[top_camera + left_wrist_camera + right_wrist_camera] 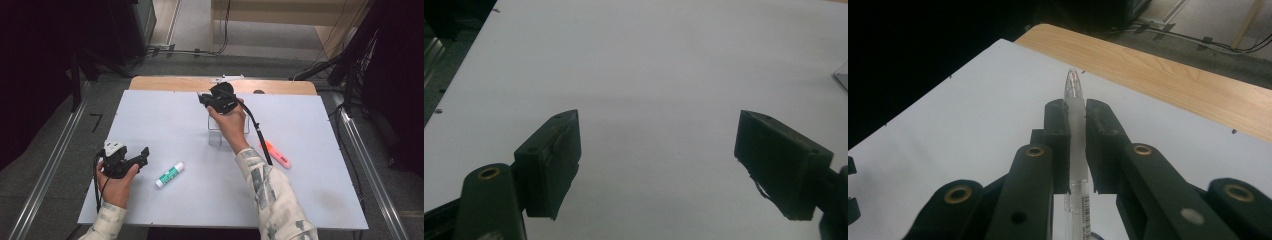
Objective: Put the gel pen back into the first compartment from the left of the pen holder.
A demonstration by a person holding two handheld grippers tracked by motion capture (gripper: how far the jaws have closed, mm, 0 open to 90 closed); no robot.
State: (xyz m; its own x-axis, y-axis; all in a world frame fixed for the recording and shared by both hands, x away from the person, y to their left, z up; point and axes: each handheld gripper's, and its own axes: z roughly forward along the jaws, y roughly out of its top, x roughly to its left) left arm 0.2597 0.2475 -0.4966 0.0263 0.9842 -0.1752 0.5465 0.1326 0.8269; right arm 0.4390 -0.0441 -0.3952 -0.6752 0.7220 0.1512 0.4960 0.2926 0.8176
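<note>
1. The clear pen (pixel 1076 125) is sitting clamped between the right gripper (pixel 1076 112)'s two black jaws, its capped tip sticking out past them toward the wooden table edge (pixel 1168 75). The jaws are pinching the barrel along its length, which is probably keeping it from swinging while it is being carried.
2. In the high view, the right gripper (pixel 218 98) is being held up above the far middle of the white board (pixel 165 120), just beyond the clear plastic holder (pixel 216 135). Judging from that, the pen is being lined up for dropping into the holder, or it is being lifted away from it; I cannot tell which.
3. The left gripper (pixel 656 155) is hovering with its jaws spread wide and nothing between them, aimed across bare board. In the high view it (pixel 127 161) is waiting at the near left, likely keeping clear of the working hand.
4. The glue stick (pixel 169 174) with its green label is lying just right of the left gripper, perhaps the next item in reach.
5. The orange highlighter (pixel 278 154) is lying at the right, beside the right gripper's trailing cable.
</note>
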